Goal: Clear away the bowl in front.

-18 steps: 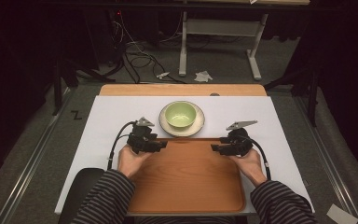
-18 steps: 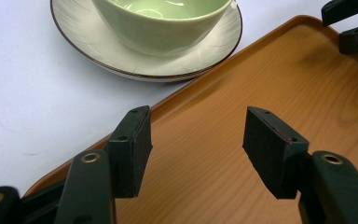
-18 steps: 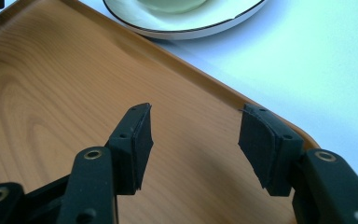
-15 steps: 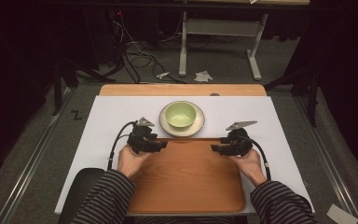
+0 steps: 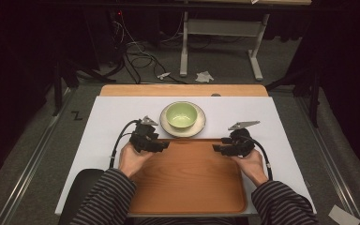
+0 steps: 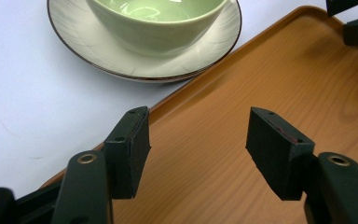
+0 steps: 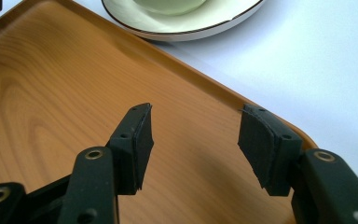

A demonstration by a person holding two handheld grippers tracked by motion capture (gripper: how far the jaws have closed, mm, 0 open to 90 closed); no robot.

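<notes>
- Black, both pairs of my tongs hang over the far end of the wooden tray (image 5: 187,178), each gaping with nothing between its pads.
- My left tongs (image 6: 198,140) sit above the tray's far left corner; in the high view they are at (image 5: 161,144), pointing inward toward the middle.
- Their left pad (image 6: 130,149) hovers right over the tray's rim, the other pad over the wood grain inside it.
- My right tongs (image 7: 193,142) are spread the same way above the tray's far right corner; from above they are at (image 5: 217,148), pointing inward toward the left pair.
- Their right pad (image 7: 261,144) is above the rounded corner of the rim, the left pad above the bare wood.
- My hands grip the two handles from behind, the left hand (image 5: 131,159) and the right hand (image 5: 251,164), with striped sleeves running back to the near edge.
- A cable loops out from each pair and back toward my wrists.
- Beyond the tray's far rim, a green bowl (image 5: 182,115) stands upright on a pale plate (image 5: 198,127) with a dark rim, roughly midway between the two pairs.
- The plate's near edge is just beside the tray's rim; I cannot tell whether they touch.
- Tray and plate rest on a white sheet (image 5: 108,122) covering the tabletop (image 5: 122,90), whose wooden far edge shows past it.
</notes>
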